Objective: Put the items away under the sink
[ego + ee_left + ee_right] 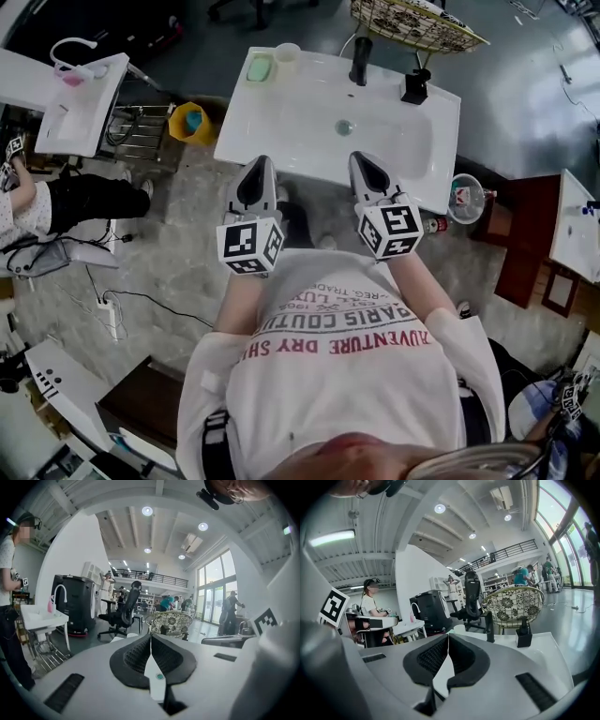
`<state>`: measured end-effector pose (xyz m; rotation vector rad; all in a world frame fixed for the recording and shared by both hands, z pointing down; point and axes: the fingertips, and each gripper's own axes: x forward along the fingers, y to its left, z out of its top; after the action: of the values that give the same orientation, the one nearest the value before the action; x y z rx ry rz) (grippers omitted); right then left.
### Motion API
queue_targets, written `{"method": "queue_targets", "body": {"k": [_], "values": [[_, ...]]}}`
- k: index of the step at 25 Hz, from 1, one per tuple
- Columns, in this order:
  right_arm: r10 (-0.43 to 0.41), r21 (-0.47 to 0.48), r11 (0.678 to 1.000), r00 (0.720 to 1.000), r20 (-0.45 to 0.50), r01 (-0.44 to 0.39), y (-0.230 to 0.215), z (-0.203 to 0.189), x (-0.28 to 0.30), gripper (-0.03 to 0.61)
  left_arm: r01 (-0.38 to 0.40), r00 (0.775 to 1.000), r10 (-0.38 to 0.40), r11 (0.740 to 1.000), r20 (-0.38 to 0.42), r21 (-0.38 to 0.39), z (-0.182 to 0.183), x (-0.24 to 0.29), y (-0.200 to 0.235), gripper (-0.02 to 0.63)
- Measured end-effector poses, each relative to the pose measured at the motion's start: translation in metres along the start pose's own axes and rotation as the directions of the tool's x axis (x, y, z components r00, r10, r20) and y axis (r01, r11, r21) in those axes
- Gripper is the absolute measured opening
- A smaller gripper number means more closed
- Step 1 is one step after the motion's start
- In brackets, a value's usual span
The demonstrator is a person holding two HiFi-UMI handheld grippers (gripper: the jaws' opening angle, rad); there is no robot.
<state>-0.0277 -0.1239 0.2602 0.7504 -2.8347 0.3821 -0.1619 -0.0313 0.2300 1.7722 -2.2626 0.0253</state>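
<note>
A white sink (309, 131) stands in front of me. On its back rim are a green soap (259, 68), a white cup (286, 58), a black tap (361, 58) and a black dispenser (415, 86). My left gripper (260, 163) and right gripper (362, 159) hover side by side over the sink's near edge, both shut with nothing between the jaws. The left gripper (151, 637) points level across the room. Past the right gripper (448, 637) I see the tap (489, 624), the dispenser (524, 634) and the cup (459, 629). The space under the sink is hidden.
A clear round container (466, 198) and a small bottle (433, 225) sit on the floor right of the sink, beside a dark red cabinet (525, 234). A yellow bucket (190, 122) stands at the left. A patterned basket chair (417, 23) is behind the sink. A seated person (56, 202) is far left.
</note>
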Motion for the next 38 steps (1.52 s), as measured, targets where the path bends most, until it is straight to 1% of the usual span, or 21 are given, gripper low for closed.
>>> {"method": "queue_targets", "body": {"k": [4,9,13,18,21,23,26,29,30,31,32,33,35,38], "values": [[-0.061,0.008,0.998,0.998,-0.006,0.061,-0.015,0.001,0.026,0.025,0.061,0.998,-0.061,0.998,-0.017,0.005,0.001,0.039,0.011,0.023],[-0.122,0.011,0.992,0.992,-0.025,0.123,-0.023,0.008,0.08,0.025,0.131,0.99,-0.131,0.991,-0.051,-0.002,0.005,0.098,0.043,0.023],[-0.141,0.0,0.99,0.99,-0.01,0.141,-0.024,0.02,0.126,0.026,0.19,0.979,-0.19,0.982,-0.08,-0.009,0.008,0.148,0.07,0.023],[-0.187,0.003,0.982,0.982,-0.033,0.187,-0.026,0.023,0.186,0.026,0.262,0.955,-0.262,0.965,-0.14,-0.019,0.005,0.192,0.102,0.023],[-0.201,-0.034,0.979,0.978,-0.051,0.2,-0.023,0.025,0.22,0.026,0.3,0.937,-0.299,0.954,-0.179,-0.022,0.001,0.211,0.122,0.023],[-0.213,-0.062,0.976,0.976,-0.052,0.209,-0.024,0.025,0.242,0.026,0.334,0.924,-0.329,0.942,-0.196,-0.007,-0.003,0.224,0.13,0.023],[-0.215,-0.058,0.976,0.975,-0.059,0.212,-0.028,0.019,0.272,0.026,0.367,0.912,-0.354,0.93,-0.206,0.027,-0.009,0.244,0.14,0.023],[-0.202,-0.047,0.979,0.975,-0.094,0.198,-0.027,0.01,0.297,0.035,0.378,0.902,-0.367,0.926,-0.225,0.006,-0.018,0.257,0.15,0.023],[-0.194,-0.049,0.981,0.976,-0.102,0.19,-0.027,0.007,0.306,0.101,0.381,0.899,-0.372,0.924,-0.23,-0.005,-0.021,0.261,0.153,0.023],[-0.186,-0.05,0.982,0.977,-0.106,0.181,-0.028,0.005,0.316,0.222,0.385,0.896,-0.377,0.923,-0.234,-0.012,-0.024,0.265,0.155,0.023],[-0.182,-0.051,0.983,0.977,-0.111,0.177,-0.03,0.002,0.325,0.278,0.388,0.894,-0.38,0.921,-0.238,-0.014,-0.027,0.269,0.157,0.023],[-0.185,-0.052,0.982,0.976,-0.115,0.18,-0.033,-0.002,0.334,0.287,0.39,0.892,-0.381,0.921,-0.244,-0.014,-0.029,0.272,0.159,0.023],[-0.209,-0.058,0.977,0.971,-0.118,0.203,-0.042,-0.009,0.35,0.325,0.388,0.888,-0.379,0.921,-0.259,-0.014,-0.036,0.276,0.163,0.023],[-0.24,-0.074,0.969,0.966,-0.098,0.234,-0.057,-0.017,0.369,0.361,0.38,0.886,-0.369,0.925,-0.28,-0.016,-0.046,0.282,0.17,0.023]]}}
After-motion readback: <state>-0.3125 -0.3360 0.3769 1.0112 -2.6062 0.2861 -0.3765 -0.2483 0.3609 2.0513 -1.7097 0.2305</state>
